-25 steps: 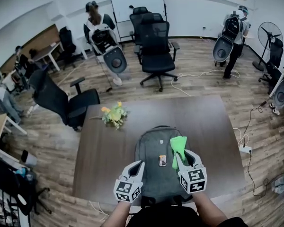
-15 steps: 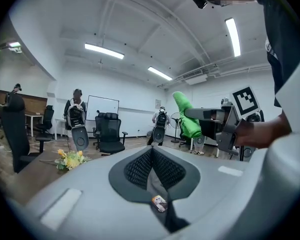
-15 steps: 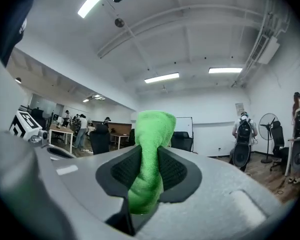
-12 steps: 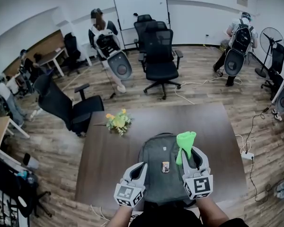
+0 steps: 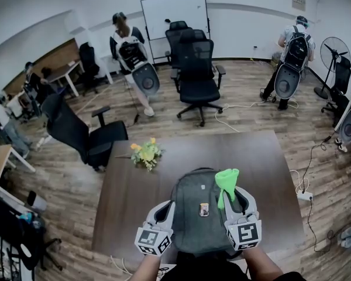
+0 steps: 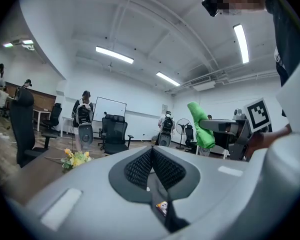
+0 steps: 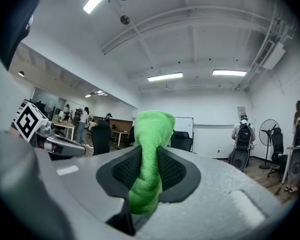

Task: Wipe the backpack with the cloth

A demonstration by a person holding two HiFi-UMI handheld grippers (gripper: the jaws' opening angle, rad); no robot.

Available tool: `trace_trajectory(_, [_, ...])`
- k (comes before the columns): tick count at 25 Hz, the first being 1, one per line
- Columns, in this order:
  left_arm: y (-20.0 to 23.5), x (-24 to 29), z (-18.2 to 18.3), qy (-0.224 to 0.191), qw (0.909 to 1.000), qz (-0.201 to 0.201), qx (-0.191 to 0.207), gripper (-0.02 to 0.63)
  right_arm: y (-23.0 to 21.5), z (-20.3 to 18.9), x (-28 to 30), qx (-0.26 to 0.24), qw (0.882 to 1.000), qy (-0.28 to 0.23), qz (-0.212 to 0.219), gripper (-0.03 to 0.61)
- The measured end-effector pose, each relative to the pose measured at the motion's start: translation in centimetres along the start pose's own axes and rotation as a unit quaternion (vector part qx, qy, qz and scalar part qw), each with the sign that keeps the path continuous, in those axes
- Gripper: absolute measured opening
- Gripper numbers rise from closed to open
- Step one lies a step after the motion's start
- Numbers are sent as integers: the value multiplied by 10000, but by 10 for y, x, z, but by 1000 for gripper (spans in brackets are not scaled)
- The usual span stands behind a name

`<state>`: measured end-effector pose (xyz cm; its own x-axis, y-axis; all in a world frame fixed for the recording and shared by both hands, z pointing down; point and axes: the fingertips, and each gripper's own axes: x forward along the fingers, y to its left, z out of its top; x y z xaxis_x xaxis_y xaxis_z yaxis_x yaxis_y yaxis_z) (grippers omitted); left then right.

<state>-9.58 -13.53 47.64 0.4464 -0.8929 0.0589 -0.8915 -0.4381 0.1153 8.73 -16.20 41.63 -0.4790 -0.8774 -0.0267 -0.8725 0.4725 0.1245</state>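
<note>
A grey backpack (image 5: 193, 230) lies flat on the brown table (image 5: 128, 198), with a small tag (image 5: 204, 209) at its middle. My right gripper (image 5: 229, 195) hovers over the bag's right side, shut on a green cloth (image 5: 227, 180) that sticks up from the jaws. In the right gripper view the cloth (image 7: 150, 154) is pinched between the pads of that gripper (image 7: 149, 176). My left gripper (image 5: 165, 208) is over the bag's left side. In the left gripper view its jaws (image 6: 152, 156) meet with nothing held, and the cloth (image 6: 202, 126) shows at the right.
A bunch of yellow flowers (image 5: 145, 152) lies on the table's far left. Black office chairs (image 5: 196, 69) (image 5: 76, 130) stand beyond the table. Two people wearing backpacks (image 5: 128, 51) (image 5: 289, 57) move about at the back. Cables and a power strip (image 5: 304, 195) lie on the floor at the right.
My right gripper has kept the cloth raised and shifted slightly right. The left gripper drew back a little toward me. The people at the back have walked on.
</note>
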Motion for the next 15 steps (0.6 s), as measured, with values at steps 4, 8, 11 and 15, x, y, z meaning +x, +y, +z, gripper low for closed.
trace_trajectory(4, [-3, -1, 7, 0, 10000, -27, 29, 20, 2, 5, 1, -44, 10000, -17, 18, 89])
trace_trajectory(8, [-4, 0, 2, -38, 10000, -89, 13, 20, 4, 4, 3, -68, 10000, -54, 37, 89])
trace_trajectory(11, [-6, 0, -1, -74, 9998, -165, 3, 20, 6, 3, 5, -42, 10000, -41, 33, 89])
trace_trajectory(15, [-9, -3, 2, -44, 9998, -193, -3, 20, 8, 3, 3, 16, 10000, 11, 24, 89])
